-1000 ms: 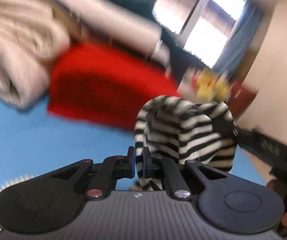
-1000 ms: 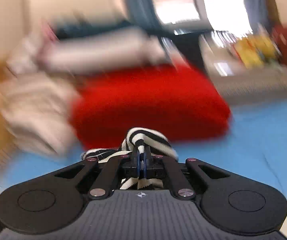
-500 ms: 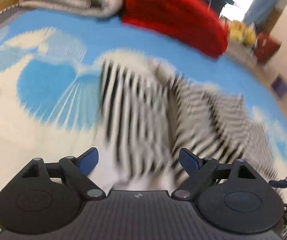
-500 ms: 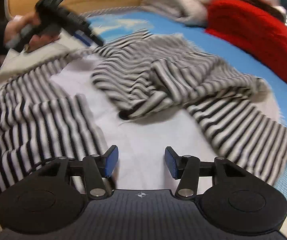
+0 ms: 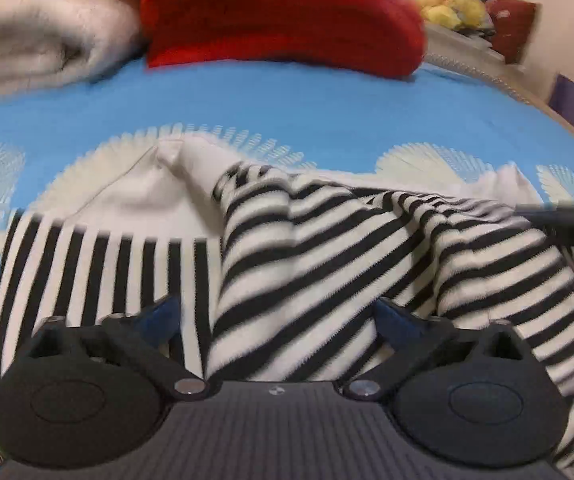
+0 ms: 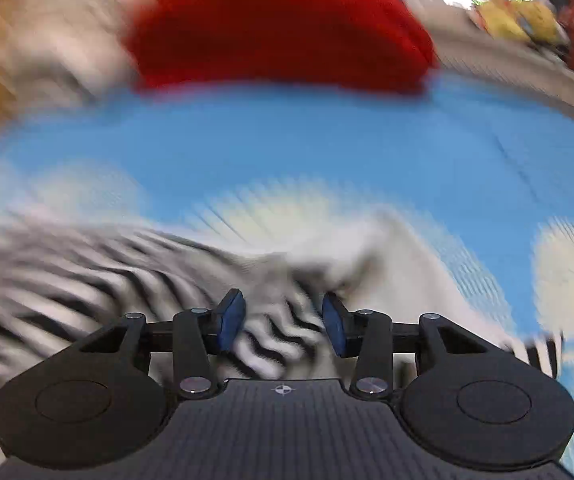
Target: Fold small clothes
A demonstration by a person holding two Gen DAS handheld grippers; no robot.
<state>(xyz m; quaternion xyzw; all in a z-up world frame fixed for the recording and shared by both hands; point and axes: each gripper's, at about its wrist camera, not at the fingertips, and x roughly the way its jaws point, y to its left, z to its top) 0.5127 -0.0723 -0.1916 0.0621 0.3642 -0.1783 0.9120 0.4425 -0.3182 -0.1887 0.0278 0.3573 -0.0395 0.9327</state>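
A: Where the blue sheet (image 5: 287, 108) with its pale fan pattern spreads out, what lies farthest left?

B: A heap of cream blanket (image 5: 35, 36), bunched at the far edge. Just right of it sits a red cushion (image 5: 279, 12), touching the blanket's folds.

A: And the garment?

B: The striped top (image 5: 319, 248), black and white, lies crumpled on the sheet close under both tools. Its left part is flat, with a plain white panel above the stripes; the middle and right are rumpled into ridges.

A: How does the left gripper (image 5: 277, 318) stand?

B: Its jaws have just been opening and are spread very wide. The cloth lies beneath the gap, but neither blue pad presses on it.

A: And the right gripper (image 6: 283, 326)?

B: About half parted, after opening and then easing in slightly. Striped cloth shows between the pads; the right wrist view is badly blurred, yet they seem clear of it. At the right edge of the left wrist view a dark bar crosses the cloth, too blurred to name.
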